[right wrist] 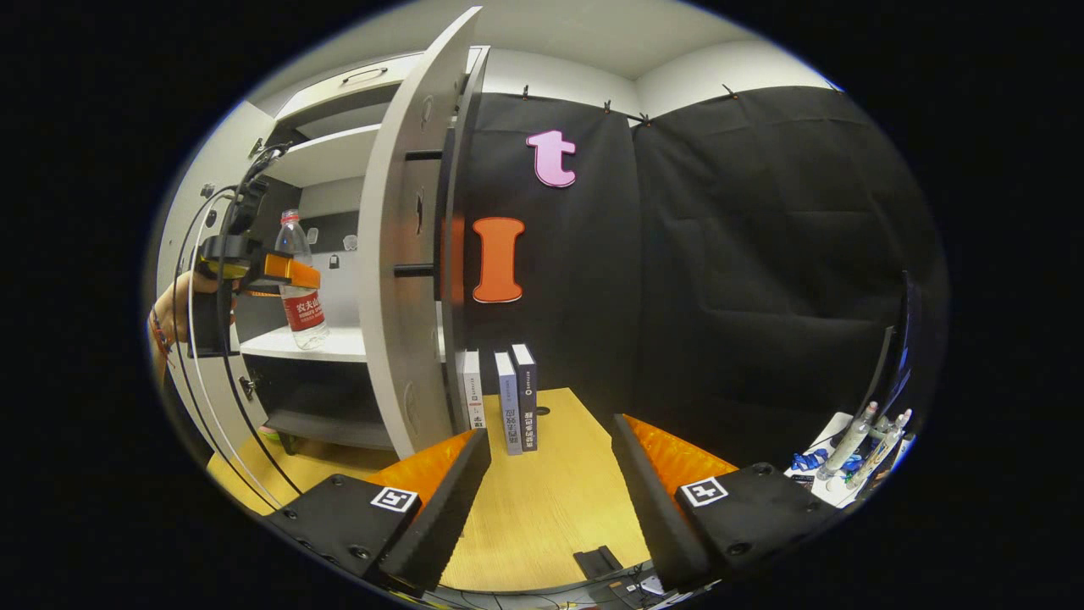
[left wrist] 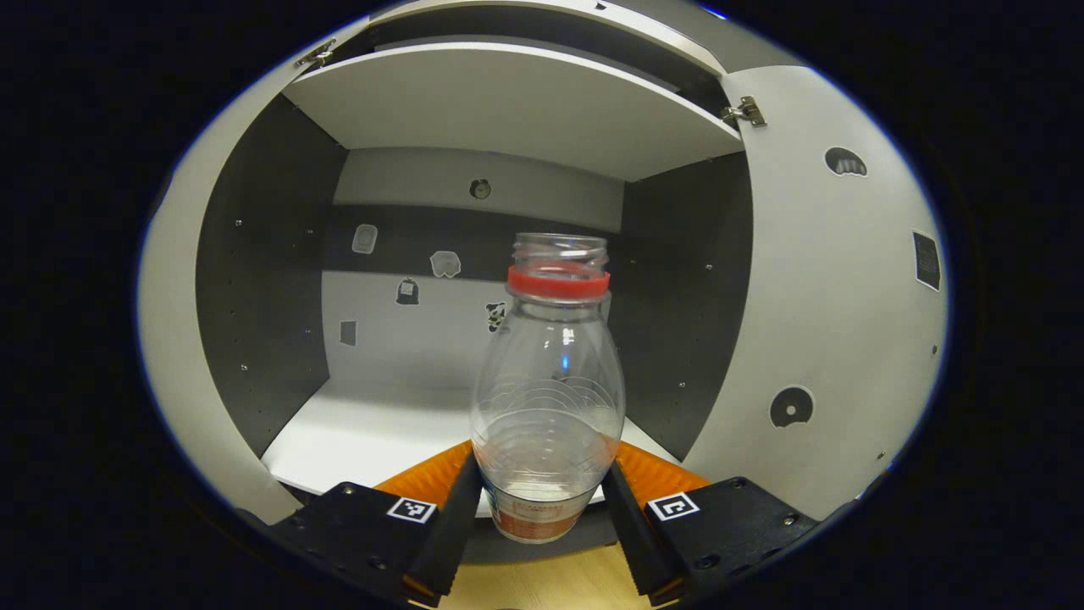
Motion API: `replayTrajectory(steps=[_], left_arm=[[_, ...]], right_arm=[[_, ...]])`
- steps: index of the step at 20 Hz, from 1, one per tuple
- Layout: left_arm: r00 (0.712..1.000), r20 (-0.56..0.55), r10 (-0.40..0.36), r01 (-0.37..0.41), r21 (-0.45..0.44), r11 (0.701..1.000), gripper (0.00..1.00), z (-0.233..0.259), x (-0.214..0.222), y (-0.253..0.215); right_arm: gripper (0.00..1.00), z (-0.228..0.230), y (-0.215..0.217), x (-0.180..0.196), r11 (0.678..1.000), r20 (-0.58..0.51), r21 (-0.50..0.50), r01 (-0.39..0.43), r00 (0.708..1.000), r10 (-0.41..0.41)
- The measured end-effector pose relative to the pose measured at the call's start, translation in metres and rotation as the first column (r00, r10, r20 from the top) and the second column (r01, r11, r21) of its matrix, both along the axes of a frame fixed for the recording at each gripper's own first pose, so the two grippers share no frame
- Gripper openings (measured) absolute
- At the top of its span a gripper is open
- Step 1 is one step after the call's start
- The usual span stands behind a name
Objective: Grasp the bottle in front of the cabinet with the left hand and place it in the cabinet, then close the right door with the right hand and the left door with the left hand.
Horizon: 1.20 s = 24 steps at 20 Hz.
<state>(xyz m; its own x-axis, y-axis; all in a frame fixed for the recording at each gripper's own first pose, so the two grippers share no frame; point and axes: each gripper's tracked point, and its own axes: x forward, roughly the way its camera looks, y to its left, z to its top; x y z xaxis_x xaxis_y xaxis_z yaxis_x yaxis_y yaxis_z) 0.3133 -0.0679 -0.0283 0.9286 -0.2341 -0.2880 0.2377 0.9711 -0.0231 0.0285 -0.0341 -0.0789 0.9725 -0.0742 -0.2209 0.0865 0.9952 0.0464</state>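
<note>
A clear plastic bottle [left wrist: 549, 398] with a red neck ring, no cap and a red label stands upright between the fingers of my left gripper [left wrist: 542, 500], which is shut on its lower body. Straight ahead the cabinet's white lower shelf [left wrist: 364, 440] lies just past the bottle. In the right gripper view the bottle [right wrist: 298, 292] hangs in the left gripper [right wrist: 284, 271] at the shelf's front edge [right wrist: 288, 343]; whether it touches the shelf I cannot tell. Both doors are swung out: the left door [left wrist: 169, 322] and the right door [left wrist: 813, 296], the latter seen edge-on [right wrist: 406, 280]. My right gripper [right wrist: 550, 440] is open over the wooden table [right wrist: 550, 508].
An upper shelf [left wrist: 508, 110] roofs the compartment. Three books [right wrist: 508, 398] stand on the table beside the cabinet. A hand [right wrist: 174, 309] and looping cables [right wrist: 212, 381] trail behind the left gripper. Small bottles and clutter [right wrist: 855, 440] sit at the far right.
</note>
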Motion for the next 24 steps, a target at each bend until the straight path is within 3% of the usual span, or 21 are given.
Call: replayTrajectory(steps=[9,16,24], left_arm=[[0.996,-0.071,0.046,-0.043,0.053,0.998,0.77,-0.032,0.062,-0.002],[0.994,-0.092,0.058,-0.052,0.064,0.997,0.8,-0.043,0.074,-0.006],[0.995,-0.063,0.077,-0.074,0.044,0.996,0.95,-0.04,0.069,-0.004]], right_arm=[[0.97,-0.008,-0.013,0.019,1.0,-0.023,-0.002,0.015,1.0,-0.015],[0.97,-0.012,-0.018,0.027,1.0,-0.042,0.001,0.019,0.999,-0.019],[0.97,-0.012,-0.017,0.033,1.0,-0.049,0.001,0.009,0.999,-0.009]])
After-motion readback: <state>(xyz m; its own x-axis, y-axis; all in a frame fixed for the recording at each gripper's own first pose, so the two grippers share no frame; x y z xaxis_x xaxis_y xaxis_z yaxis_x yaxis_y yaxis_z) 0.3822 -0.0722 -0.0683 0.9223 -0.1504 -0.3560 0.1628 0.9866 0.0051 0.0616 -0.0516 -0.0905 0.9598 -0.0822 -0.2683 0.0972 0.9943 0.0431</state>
